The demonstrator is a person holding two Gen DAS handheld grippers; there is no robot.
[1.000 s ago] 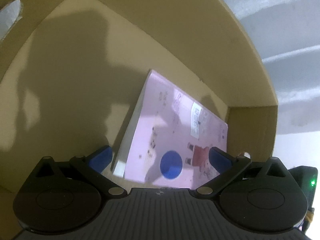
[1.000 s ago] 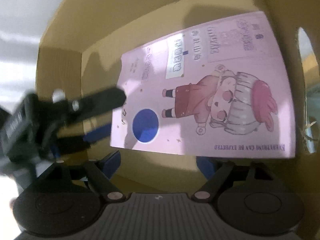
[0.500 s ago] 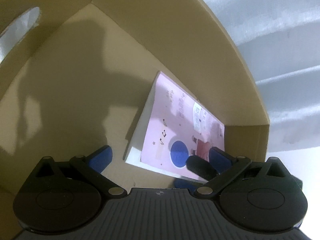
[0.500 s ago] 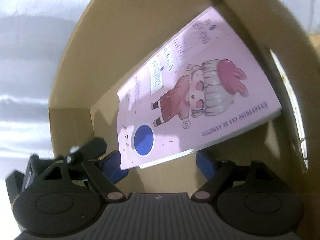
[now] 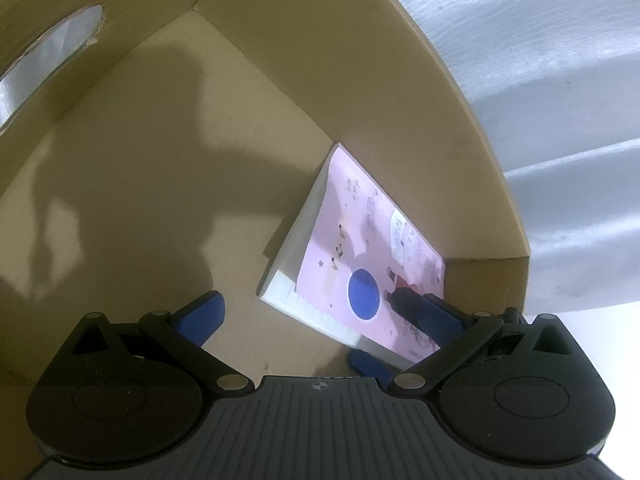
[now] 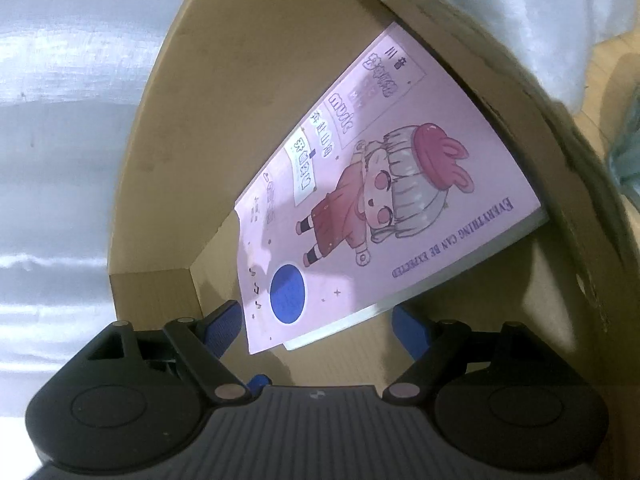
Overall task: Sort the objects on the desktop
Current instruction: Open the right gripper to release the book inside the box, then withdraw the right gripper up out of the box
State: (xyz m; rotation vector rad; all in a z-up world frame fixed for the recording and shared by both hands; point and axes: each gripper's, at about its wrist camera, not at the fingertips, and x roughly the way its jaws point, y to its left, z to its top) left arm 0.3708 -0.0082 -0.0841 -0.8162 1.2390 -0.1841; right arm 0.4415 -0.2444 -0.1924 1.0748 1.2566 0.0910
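Observation:
A pink notebook (image 5: pixel 360 256) (image 6: pixel 384 184) with a cartoon girl and a blue dot on its cover lies tilted in a corner of the cardboard box (image 5: pixel 320 60) (image 6: pixel 224 120), one long edge against the wall. My right gripper (image 6: pixel 316 328) is open, and the notebook's blue-dot corner sits between its blue pads without being squeezed. The left wrist view shows one of those pads (image 5: pixel 366 360) under the notebook's near edge. My left gripper (image 5: pixel 320 320) is open and empty above the box floor, to the left of the notebook.
The box has a hand-hole cut-out (image 5: pixel 52 52) in its left wall. A pale grey surface (image 5: pixel 560 80) (image 6: pixel 60 120) surrounds the box. Something tan and greenish (image 6: pixel 624 152) shows beyond the box rim at the right; I cannot make it out.
My left gripper has drawn back and left, off the notebook. My right gripper has rolled and come in around the blue-dot corner. The notebook now looks more tilted.

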